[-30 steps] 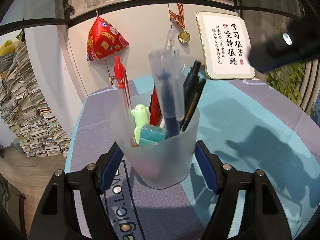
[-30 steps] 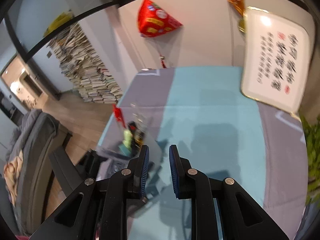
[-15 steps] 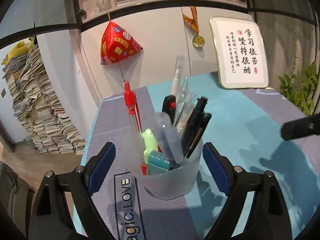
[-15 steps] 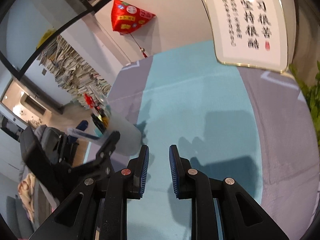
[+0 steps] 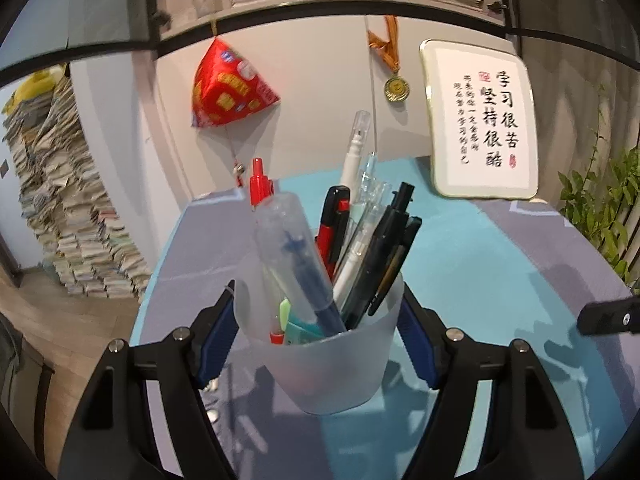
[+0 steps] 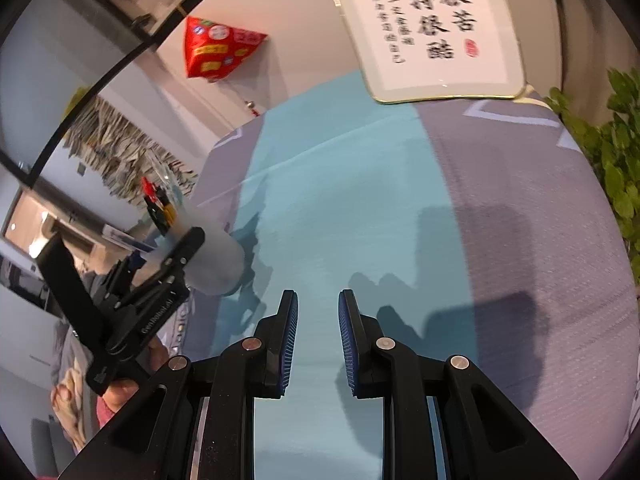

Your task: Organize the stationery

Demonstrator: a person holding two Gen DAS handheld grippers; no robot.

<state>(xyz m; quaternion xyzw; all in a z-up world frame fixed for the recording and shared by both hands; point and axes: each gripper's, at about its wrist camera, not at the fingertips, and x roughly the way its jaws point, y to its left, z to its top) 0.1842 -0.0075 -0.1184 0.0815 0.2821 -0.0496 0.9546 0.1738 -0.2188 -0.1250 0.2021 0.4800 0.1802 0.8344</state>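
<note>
Frosted cup [image 5: 326,354] sits gripped between the left gripper's [image 5: 316,340] pads; right gripper [image 6: 318,344], beside the cup, gapes narrowly, empty.

Frosted translucent plastic cup [image 5: 328,364]; matt woven cloth table cover [image 6: 360,208].

- Pen cup [image 5: 332,364]: frosted, translucent white, centre of the left wrist view.
- Pens in it: a red one [image 5: 260,184], black ones [image 5: 384,248], a clear one with blue ink [image 5: 296,252].
- Tablecloth [image 6: 360,200]: teal and grey-purple bands.
- Gripper pads [image 6: 290,344]: blue, ribbed.
- Hanging ornament [image 5: 228,88], upper left: red with yellow patches.
- Framed calligraphy [image 5: 480,120]: white, black characters, gold rim.
</note>
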